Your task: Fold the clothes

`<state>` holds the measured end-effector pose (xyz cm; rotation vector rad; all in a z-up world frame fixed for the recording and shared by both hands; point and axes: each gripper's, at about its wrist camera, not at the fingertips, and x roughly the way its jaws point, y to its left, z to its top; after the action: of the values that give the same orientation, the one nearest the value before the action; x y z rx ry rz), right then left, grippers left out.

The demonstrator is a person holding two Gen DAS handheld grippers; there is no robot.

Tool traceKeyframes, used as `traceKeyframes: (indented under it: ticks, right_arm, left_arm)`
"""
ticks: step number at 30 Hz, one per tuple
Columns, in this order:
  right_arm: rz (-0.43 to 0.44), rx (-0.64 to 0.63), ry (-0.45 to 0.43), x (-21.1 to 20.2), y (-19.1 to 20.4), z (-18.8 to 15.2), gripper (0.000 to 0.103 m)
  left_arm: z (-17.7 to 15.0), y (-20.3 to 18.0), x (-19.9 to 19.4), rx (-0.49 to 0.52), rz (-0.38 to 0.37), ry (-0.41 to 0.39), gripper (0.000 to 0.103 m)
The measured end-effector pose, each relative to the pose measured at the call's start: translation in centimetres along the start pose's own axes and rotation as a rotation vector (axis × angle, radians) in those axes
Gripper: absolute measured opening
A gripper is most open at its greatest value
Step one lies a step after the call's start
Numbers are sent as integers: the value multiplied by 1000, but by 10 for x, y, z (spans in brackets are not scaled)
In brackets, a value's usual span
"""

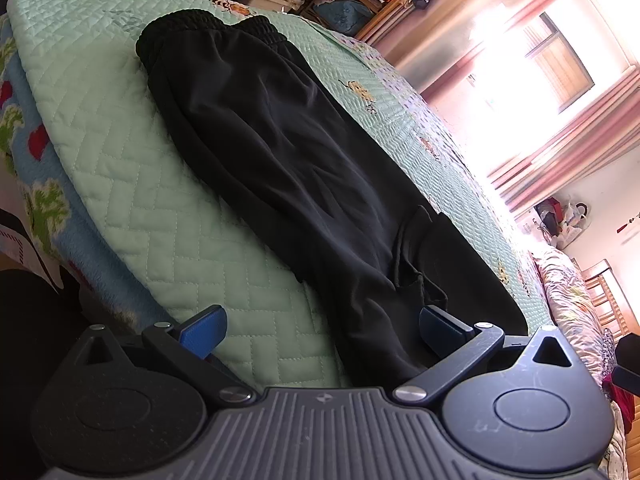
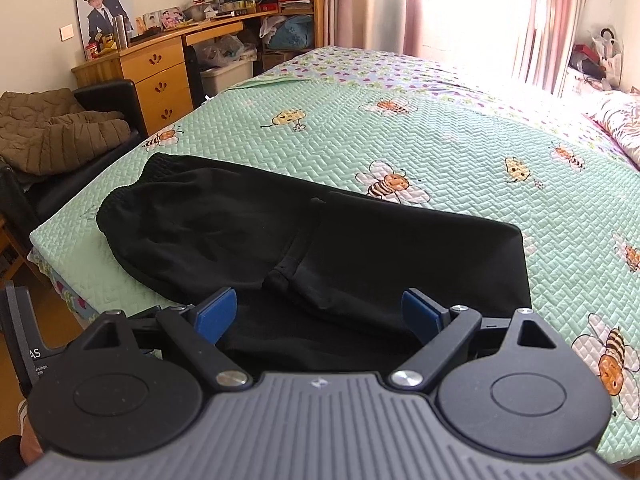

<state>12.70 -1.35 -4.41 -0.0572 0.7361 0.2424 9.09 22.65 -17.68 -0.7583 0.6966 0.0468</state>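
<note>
Bed [image 2: 460, 128]: it carries the whole work; a green quilted cover with bees lies on it, and the trousers rest on the near part of this cover, close to the edge where I stand.

Trousers [image 2: 280, 240]: black, lying flat on the cover. I judge they are already folded once along their length, one leg on the other, because I see only one long dark shape with a seam line across the middle.

Waistband [image 1: 208, 30]: the elastic end is at the far left in my right view and at the far end in my left view; it lies flat, not yet brought over.

Near end [image 2: 516, 236]: a straight, clean edge toward the right side of the right view. It looks tidy to me.

Done: the lengthwise fold, as far as I can judge.

Left: the crosswise fold, one end brought to the other, and maybe a second one to make a small packet.

Left tool [image 1: 320, 330]: released, both blue pads wide apart; it holds nothing, and the trousers' near part lies below and between the pads.

Right tool [image 2: 318, 310]: released too, spread wide over the black cloth, grasping nothing.
</note>
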Motion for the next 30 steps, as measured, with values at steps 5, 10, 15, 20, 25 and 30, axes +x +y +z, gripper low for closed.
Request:
traceKeyframes:
  ticks: [5,10,15,20,25,30]
  right_arm:
    - [1,-7,-15,-5,5,1,90]
    - [7,-6,-19,-7,7,3,90]
    - [16,0,-18,-7,7,6,90]
    - [19,-1,-23,-9,10,7,90]
    - [19,-2,-23,-9,10,7,90]
    - [21,-1,-22,-10,11,7,90]
  left_arm:
    - [0,0,-2,0,-2,-3,102]
    - [0,-1,-3,1,-3,-3,102]
    - [0,-1,-3,2,-2,-1,102]
    - [1,-1,-4,3,-1,1,102]
    - [1,0,-3,4,-1,2,102]
    - [0,-1,-3,4,0,3,102]
